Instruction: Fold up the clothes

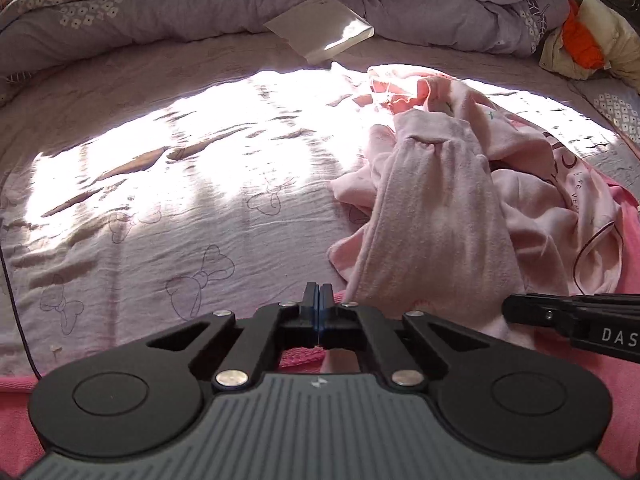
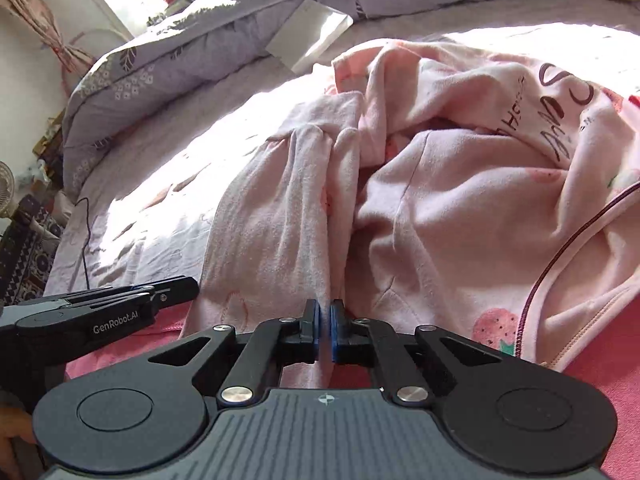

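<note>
Gripping the near hem, the right gripper [image 2: 325, 322] has its jaws almost closed on a fold of the pale pink garment [image 2: 420, 200], which lies crumpled on the bed sheet [image 1: 160, 208]. The left gripper [image 1: 319, 300] is fully closed; whether it has cloth pinched I cannot tell, though pink fabric shows beneath it. Doing this step well likely means drawing both hands apart to stretch the hem flat before folding, keeping the fabric from bunching.
</note>
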Demonstrator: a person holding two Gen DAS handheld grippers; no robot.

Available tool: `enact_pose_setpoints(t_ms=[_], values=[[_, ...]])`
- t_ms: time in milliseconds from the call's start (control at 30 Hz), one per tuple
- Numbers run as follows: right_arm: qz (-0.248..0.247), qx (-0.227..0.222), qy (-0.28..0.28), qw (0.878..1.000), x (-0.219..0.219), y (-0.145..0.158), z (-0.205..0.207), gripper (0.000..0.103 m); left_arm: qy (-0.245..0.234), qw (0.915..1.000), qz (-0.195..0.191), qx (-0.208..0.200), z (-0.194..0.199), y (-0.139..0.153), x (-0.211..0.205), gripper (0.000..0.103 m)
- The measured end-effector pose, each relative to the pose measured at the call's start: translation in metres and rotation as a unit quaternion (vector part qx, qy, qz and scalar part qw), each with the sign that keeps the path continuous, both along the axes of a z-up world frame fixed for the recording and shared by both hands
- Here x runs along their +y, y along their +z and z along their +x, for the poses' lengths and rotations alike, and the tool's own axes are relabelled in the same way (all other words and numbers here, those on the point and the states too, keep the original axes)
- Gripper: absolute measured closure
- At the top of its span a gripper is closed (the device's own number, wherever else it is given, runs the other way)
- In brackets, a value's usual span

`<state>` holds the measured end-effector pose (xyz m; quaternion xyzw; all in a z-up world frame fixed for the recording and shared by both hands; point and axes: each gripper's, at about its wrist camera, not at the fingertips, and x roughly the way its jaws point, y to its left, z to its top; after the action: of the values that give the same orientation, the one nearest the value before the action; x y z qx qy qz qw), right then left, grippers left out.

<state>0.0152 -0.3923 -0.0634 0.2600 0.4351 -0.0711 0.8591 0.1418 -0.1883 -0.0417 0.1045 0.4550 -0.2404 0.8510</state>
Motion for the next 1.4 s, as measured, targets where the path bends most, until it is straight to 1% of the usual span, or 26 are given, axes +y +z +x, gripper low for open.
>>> enact_pose_setpoints(t_ms=[67,167,200,233,267,300,333,367,400,433,467,500,567,667,733,833,933,967,1000,1033,1100,1167,1200,1300,1333,1400], values=[[0.007,0.002,0.002,1.0,-0.004,-0.002,0.001,0.096,0.007,0.9994,-0.016,0.028,0.013,0.001,0.01,0.103],[0.035,-0.009,0.003,0.999,-0.01,-0.001,-0.001,0.09,-0.036,0.9874,-0.116,0.101,0.017,0.011,0.028,0.101],[0.053,-0.021,0.005,0.998,-0.014,0.002,-0.003,0.088,-0.055,0.9825,-0.136,0.115,0.014,0.015,0.029,0.066],[0.07,-0.033,0.007,0.997,-0.018,0.004,-0.007,0.083,-0.071,0.9813,-0.135,0.117,0.012,0.016,0.026,0.047],[0.08,-0.039,0.008,0.996,-0.02,0.005,-0.009,0.068,-0.085,0.9834,-0.117,0.108,0.008,0.016,0.02,0.016],[0.079,-0.038,0.009,0.996,-0.02,0.005,-0.009,0.056,-0.099,0.9861,-0.095,0.094,0.004,0.014,0.012,0.013],[0.073,-0.03,0.014,0.997,-0.019,0.003,-0.008,0.055,-0.11,0.9879,-0.07,0.083,0.001,0.01,0.003,0.013],[0.068,-0.018,0.022,0.997,-0.015,0.0,-0.005,0.055,-0.119,0.989,-0.044,0.075,-0.002,0.004,-0.006,0.023],[0.063,-0.003,0.03,0.998,-0.011,-0.005,-0.001,0.058,-0.126,0.9894,-0.021,0.07,-0.005,-0.004,-0.015,0.048],[0.061,0.006,0.037,0.997,-0.008,-0.008,0.001,0.061,-0.128,0.9891,-0.008,0.072,-0.007,-0.012,-0.022,0.065],[0.053,0.012,0.043,0.998,-0.004,-0.009,0.003,0.077,-0.127,0.9886,-0.009,0.08,-0.008,-0.018,-0.024,0.088],[0.042,0.018,0.048,0.998,0.0,-0.01,0.003,0.092,-0.123,0.9894,-0.01,0.076,-0.01,-0.02,-0.025,0.09],[0.017,0.021,0.051,0.998,0.005,-0.009,0.004,0.095,-0.121,0.9911,-0.007,0.055,-0.016,-0.015,-0.024,0.095],[-0.03,0.006,0.036,0.999,0.003,0.001,0.001,0.097,-0.118,0.9922,0.005,0.041,-0.016,-0.013,-0.021,0.094],[-0.054,0.033,0.014,0.998,-0.009,-0.009,0.003,0.099,-0.104,0.9932,0.008,0.052,-0.009,-0.017,-0.019,0.091],[-0.019,0.05,-0.016,0.998,-0.032,-0.022,0.0,0.102,-0.074,0.9931,-0.02,0.089,0.003,-0.017,-0.012,0.084],[-0.135,0.008,0.011,0.991,-0.022,0.003,-0.009,0.092,-0.06,0.9952,-0.02,0.074,0.0,-0.003,-0.006,0.079],[-0.186,-0.002,0.032,0.982,-0.015,0.008,-0.01,0.072,-0.057,0.9972,-0.013,0.047,-0.007,0.007,-0.004,0.076],[-0.234,-0.008,0.056,0.971,-0.008,0.012,-0.01,0.037,-0.055,0.9983,-0.006,0.014,-0.015,0.019,-0.002,0.07],[-0.267,-0.012,0.085,0.96,-0.003,0.011,-0.007,0.025,-0.061,0.998,-0.004,-0.018,-0.025,0.03,0.001,0.069],[-0.317,-0.017,0.147,0.937,0.005,0.007,0.001,0.021,-0.091,0.9943,-0.008,-0.054,-0.045,0.044,0.001,0.053],[-0.344,-0.006,0.189,0.92,0.008,-0.004,0.023,0.02,-0.131,0.9901,-0.001,-0.051,-0.062,0.038,-0.008,0.048],[-0.348,0.01,0.201,0.915,0.006,-0.013,0.035,0.032,-0.15,0.9876,0.013,-0.044,-0.069,0.028,-0.016,0.047],[-0.313,0.047,0.173,0.933,-0.012,-0.022,0.067,0.09,-0.177,0.979,0.096,-0.033,-0.088,-0.013,-0.035,0.047],[-0.329,0.045,0.159,0.93,-0.019,-0.016,0.077,0.094,-0.18,0.9766,0.112,-0.036,-0.092,-0.022,-0.038,0.047],[-0.39,0.026,0.128,0.911,-0.032,0.003,0.094,0.094,-0.177,0.9769,0.108,-0.052,-0.099,-0.025,-0.036,0.047]])
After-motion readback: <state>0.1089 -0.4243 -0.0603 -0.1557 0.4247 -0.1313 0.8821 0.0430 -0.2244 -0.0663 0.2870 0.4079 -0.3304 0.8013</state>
